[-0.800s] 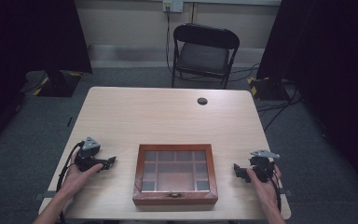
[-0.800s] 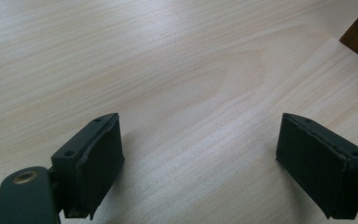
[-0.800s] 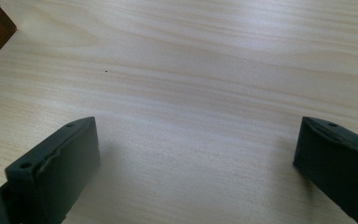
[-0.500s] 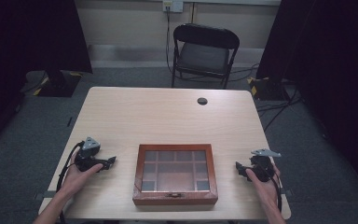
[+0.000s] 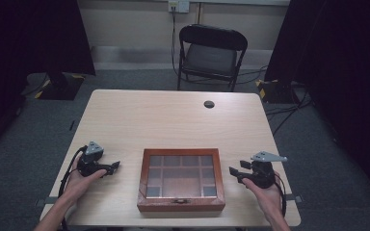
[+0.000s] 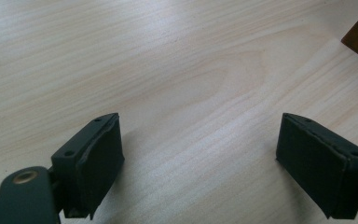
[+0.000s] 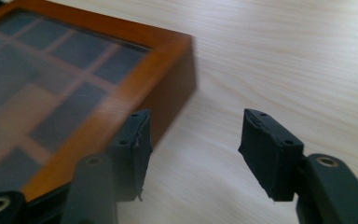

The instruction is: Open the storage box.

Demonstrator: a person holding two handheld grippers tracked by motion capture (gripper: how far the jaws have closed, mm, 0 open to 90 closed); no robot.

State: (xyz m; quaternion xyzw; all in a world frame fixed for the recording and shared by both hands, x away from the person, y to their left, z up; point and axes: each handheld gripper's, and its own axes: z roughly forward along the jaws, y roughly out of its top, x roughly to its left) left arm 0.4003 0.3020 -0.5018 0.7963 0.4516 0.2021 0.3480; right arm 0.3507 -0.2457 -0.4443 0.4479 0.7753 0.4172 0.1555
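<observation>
- Wooden box [image 5: 181, 179] is sitting closed near the table's front edge, between both grippers.
- Right gripper [image 5: 236, 173] is hovering spread and empty just beside the box's right wall; its near jaw is risking a knock on the glass lid (box could skid).
- Left gripper [image 5: 112, 167] is waiting spread and empty over bare table [image 5: 173, 120].
- Plenty of room behind; little room in front.
</observation>
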